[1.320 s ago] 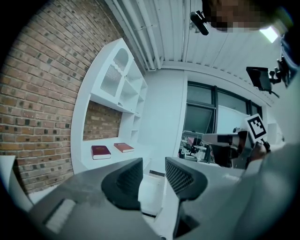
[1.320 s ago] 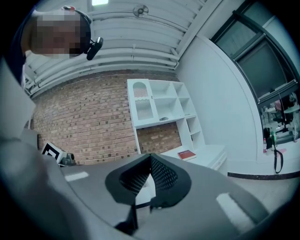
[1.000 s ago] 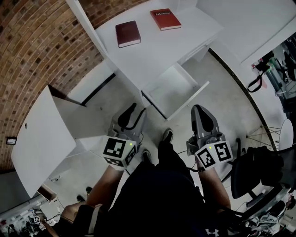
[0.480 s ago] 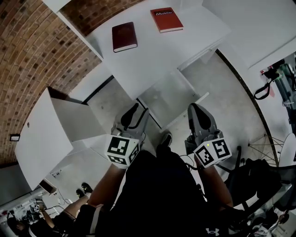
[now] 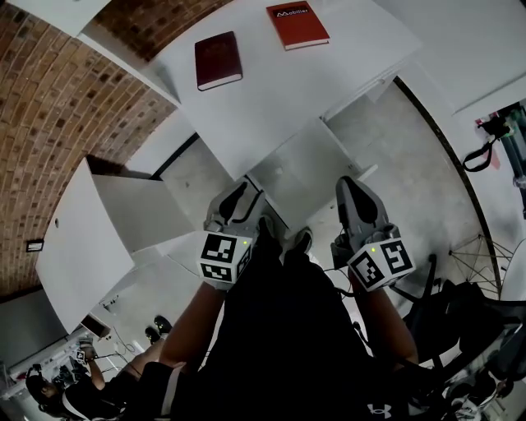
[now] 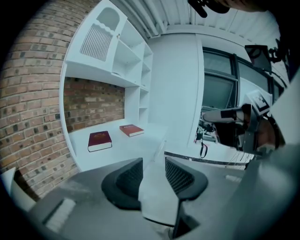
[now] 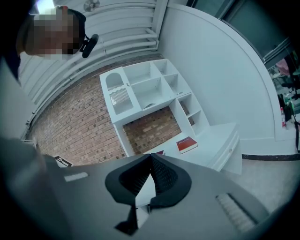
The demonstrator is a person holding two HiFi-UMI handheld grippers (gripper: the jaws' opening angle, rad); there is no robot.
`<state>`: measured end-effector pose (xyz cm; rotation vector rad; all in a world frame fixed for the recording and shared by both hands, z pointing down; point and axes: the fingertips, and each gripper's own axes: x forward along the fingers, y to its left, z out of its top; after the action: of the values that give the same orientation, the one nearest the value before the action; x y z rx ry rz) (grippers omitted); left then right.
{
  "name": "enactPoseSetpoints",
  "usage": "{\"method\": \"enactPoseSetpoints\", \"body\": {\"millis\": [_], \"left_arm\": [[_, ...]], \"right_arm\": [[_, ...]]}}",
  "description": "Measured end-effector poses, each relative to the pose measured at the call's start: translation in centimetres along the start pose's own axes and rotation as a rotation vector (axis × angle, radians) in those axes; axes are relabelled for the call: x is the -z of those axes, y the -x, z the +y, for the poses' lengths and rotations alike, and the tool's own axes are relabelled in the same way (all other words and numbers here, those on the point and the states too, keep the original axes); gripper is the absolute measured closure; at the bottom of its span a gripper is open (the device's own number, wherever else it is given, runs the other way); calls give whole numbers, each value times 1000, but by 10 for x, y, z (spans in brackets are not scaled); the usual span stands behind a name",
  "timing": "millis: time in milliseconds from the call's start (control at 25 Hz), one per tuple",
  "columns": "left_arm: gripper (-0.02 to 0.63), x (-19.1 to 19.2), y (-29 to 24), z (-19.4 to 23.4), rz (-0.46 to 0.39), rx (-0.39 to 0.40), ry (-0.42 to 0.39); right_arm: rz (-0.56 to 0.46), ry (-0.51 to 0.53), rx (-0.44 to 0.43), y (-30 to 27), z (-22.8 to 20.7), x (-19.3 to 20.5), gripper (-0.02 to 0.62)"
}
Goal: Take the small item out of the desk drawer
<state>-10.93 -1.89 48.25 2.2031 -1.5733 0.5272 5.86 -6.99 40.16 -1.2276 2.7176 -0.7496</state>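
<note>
Hovering mid-frame before the pulled-out white desk drawer (image 5: pixel 301 168), contents indiscernible: left gripper (image 6: pixel 153 167) slightly parted, empty; right gripper (image 7: pixel 150 160) pinched closed. Upper centre on white table (image 5: pixel 275 94), red hardcover book (image 5: pixel 297 25), white title unreadable.

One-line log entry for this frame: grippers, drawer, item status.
left gripper jaws apart, empty | right gripper jaws together, empty | desk drawer open | small item not visible in any view

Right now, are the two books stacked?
No, the dark red book and the red book lie apart on the desk.
</note>
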Motion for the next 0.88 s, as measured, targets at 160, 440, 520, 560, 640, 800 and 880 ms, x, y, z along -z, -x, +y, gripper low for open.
{"method": "enactPoseSetpoints", "body": {"millis": [160, 440, 520, 560, 640, 800, 880], "left_arm": [[448, 19, -24, 12, 60, 26, -10], [448, 63, -70, 18, 176, 105, -76], [447, 76, -81, 20, 203, 120, -105], [448, 83, -87, 20, 222, 133, -124], [448, 103, -98, 16, 270, 175, -155], [448, 147, -116, 5, 391, 262, -204], [448, 162, -128, 3, 436, 279, -235]], "right_arm": [[10, -9, 46, -12, -12, 3, 592], [25, -5, 138, -33, -22, 11, 592], [33, -4, 168, -41, -21, 15, 592], [37, -4, 183, -44, -19, 17, 592], [46, 0, 214, -48, -16, 21, 592], [41, 19, 266, -49, -16, 21, 592], [28, 23, 290, -46, -23, 19, 592]]}}
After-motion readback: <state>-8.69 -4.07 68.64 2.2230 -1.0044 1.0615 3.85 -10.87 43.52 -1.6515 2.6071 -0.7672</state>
